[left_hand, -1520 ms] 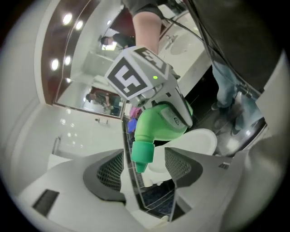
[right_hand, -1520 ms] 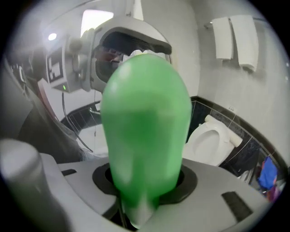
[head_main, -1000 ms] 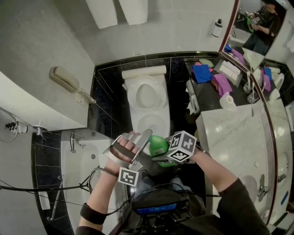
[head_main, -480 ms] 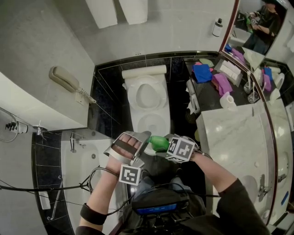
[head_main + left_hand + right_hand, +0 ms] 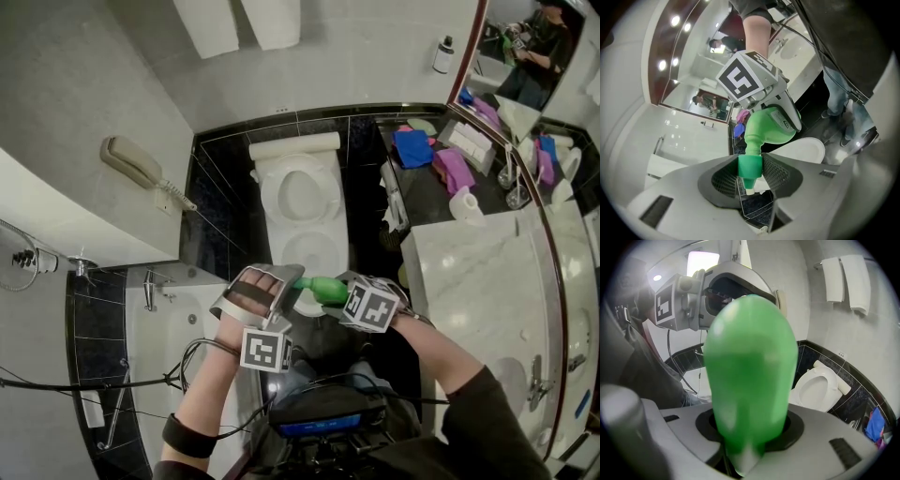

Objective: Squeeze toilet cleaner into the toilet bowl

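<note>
Toilet bowl [image 5: 298,194]: open ahead of us.
Right side: counter [image 5: 469,277] hems us.
Left side: bathtub [image 5: 167,323] hems us.

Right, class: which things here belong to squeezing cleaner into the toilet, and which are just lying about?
In the job: green cleaner bottle, held in the right claw; its cap, which the left claw has just closed on; toilet bowl.
Lying about: wall phone, blue cloth, purple cloth, toilet roll, hanging towels.
</note>
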A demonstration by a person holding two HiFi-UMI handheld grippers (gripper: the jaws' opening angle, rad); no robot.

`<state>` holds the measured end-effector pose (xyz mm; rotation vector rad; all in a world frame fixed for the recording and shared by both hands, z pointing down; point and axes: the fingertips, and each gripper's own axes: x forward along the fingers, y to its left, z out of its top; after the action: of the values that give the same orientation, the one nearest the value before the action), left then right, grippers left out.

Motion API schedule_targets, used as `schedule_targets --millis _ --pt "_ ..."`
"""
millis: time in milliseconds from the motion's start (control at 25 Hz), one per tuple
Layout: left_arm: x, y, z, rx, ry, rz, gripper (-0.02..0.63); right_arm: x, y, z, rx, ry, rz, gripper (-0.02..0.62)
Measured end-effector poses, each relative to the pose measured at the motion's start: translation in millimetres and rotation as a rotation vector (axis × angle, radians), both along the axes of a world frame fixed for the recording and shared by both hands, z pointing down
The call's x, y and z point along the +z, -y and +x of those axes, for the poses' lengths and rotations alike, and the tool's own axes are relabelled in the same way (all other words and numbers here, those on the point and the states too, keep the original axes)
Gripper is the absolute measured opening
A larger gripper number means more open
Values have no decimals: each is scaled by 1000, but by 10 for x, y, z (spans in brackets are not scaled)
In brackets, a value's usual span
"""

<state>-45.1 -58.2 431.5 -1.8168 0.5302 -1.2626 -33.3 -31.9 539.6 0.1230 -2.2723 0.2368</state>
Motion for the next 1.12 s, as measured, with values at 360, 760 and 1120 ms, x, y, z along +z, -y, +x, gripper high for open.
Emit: schedule_targets --millis 360,760,1120 --pt "42 97 -233 -136 -136 -68 156 -58 89 81 60 44 1 184" --pt "161 120 -489 -411 -615 -241 156 -22 312 279 234 115 26 187" --pt "282 80 -719 -569 -1117 -414 158 202 304 449 353 194 10 186"
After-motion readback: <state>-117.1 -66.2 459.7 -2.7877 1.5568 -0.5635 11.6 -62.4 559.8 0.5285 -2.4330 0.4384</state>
